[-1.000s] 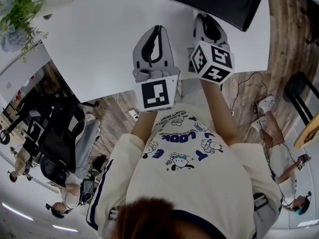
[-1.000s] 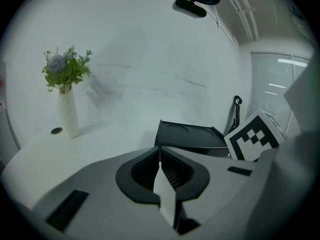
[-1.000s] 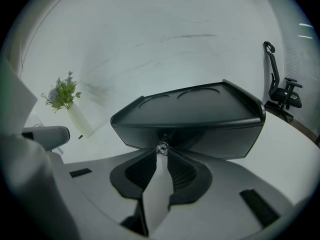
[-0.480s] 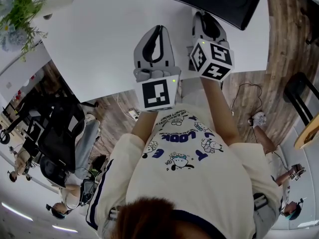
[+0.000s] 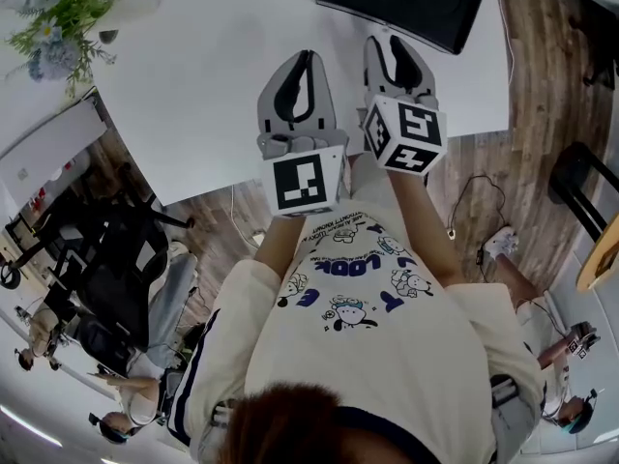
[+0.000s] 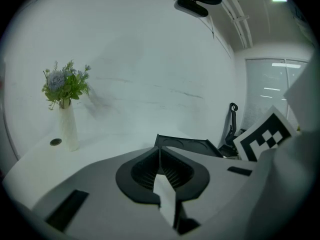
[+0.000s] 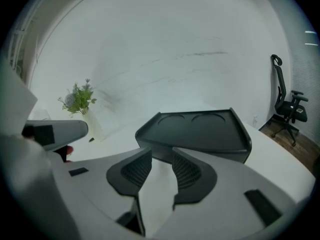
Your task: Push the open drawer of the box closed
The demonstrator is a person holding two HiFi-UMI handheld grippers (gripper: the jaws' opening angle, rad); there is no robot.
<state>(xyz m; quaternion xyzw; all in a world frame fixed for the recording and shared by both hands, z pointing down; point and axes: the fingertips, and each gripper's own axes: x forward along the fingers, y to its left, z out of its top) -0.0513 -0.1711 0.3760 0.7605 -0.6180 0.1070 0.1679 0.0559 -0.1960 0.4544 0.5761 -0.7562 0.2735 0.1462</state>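
Note:
The black box (image 5: 401,3) lies flat at the table's far edge, with two round recesses in its lid (image 7: 195,129). I cannot make out its drawer in any view. My right gripper (image 5: 395,39) hovers just short of the box's near side, jaws open a small way with nothing between them (image 7: 161,156). To its left, my left gripper (image 5: 304,61) hangs over bare table, its jaws shut and empty (image 6: 159,151). From there the box (image 6: 186,145) shows ahead and to the right.
A white vase of flowers (image 5: 60,25) stands at the far left of the white table (image 5: 193,85), with a small dark disc (image 6: 56,142) beside it. The table's near edge runs just under the gripper cubes. Office chairs (image 7: 287,109) stand on the floor around it.
The head view has shifted a little. The right gripper has drifted slightly left along the box's near side. The left gripper has barely moved.

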